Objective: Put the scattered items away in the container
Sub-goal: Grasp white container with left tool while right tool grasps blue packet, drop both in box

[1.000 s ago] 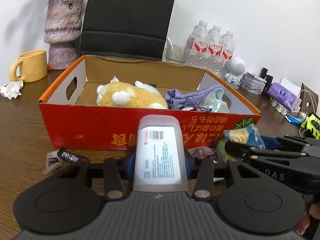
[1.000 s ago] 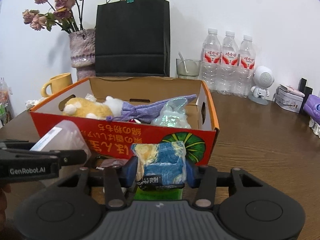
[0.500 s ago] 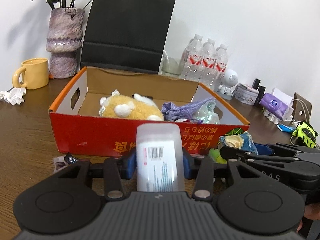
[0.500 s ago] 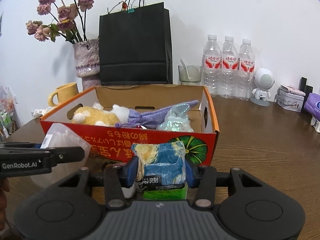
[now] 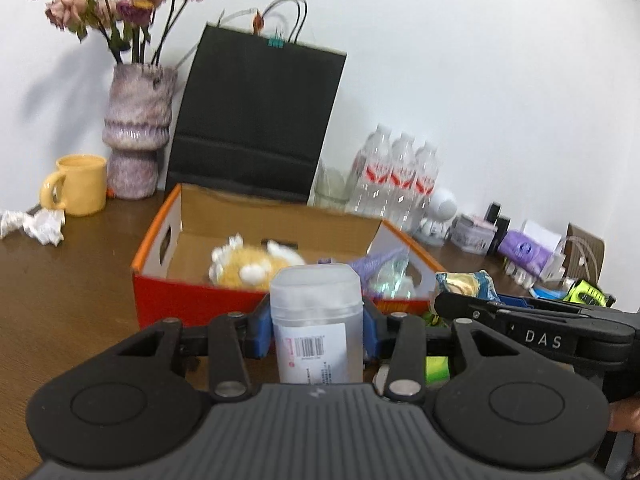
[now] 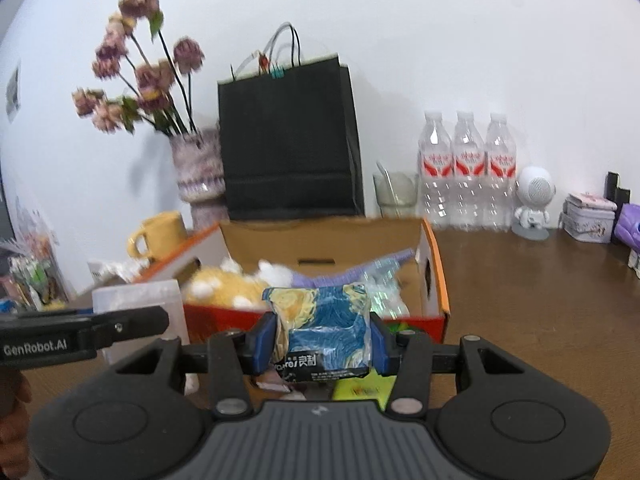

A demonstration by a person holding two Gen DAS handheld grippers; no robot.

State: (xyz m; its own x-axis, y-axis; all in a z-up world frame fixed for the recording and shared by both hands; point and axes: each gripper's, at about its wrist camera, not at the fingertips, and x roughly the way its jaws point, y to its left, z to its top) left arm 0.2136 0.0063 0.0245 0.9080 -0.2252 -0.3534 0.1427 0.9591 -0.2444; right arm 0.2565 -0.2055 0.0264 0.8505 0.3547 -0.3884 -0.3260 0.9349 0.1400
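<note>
The left gripper [image 5: 317, 330] is clenched on a frosted translucent plastic bottle with a barcode label [image 5: 316, 320]. The bottle stands upright between the blue pads [image 5: 260, 330], its long axis running toward 12 o'clock and its rounded end pointing up and away. It is held above the brown wooden table [image 5: 68, 300], in front of the near wall of the box.

At 3 o'clock in the left wrist view, just beside it, the right gripper [image 6: 322, 338] is clamped on a blue-and-yellow swirl-printed foil packet [image 6: 320, 332], whose long axis also runs up toward 12 o'clock. A bright green flat packet [image 6: 362, 390] lies on the table under the right gripper.

Beyond both, at 12 o'clock, sits the red-and-orange open cardboard box [image 5: 192, 300]. It holds a yellow plush toy with white tufts [image 5: 248, 264] at its left, and a lilac knitted pouch [image 6: 324, 280] with a shiny clear-wrapped item [image 6: 386, 284] at its right. Bare floor shows along the box's far wall.

At 9 o'clock of the box the tabletop is open out to a crumpled white paper [image 5: 34, 226] and a yellow ceramic mug [image 5: 78, 184]. Along the wall stand a mottled purple vase of dried flowers [image 5: 134, 132], a black paper bag [image 5: 256, 120] and three clear water bottles [image 6: 466, 168].
</note>
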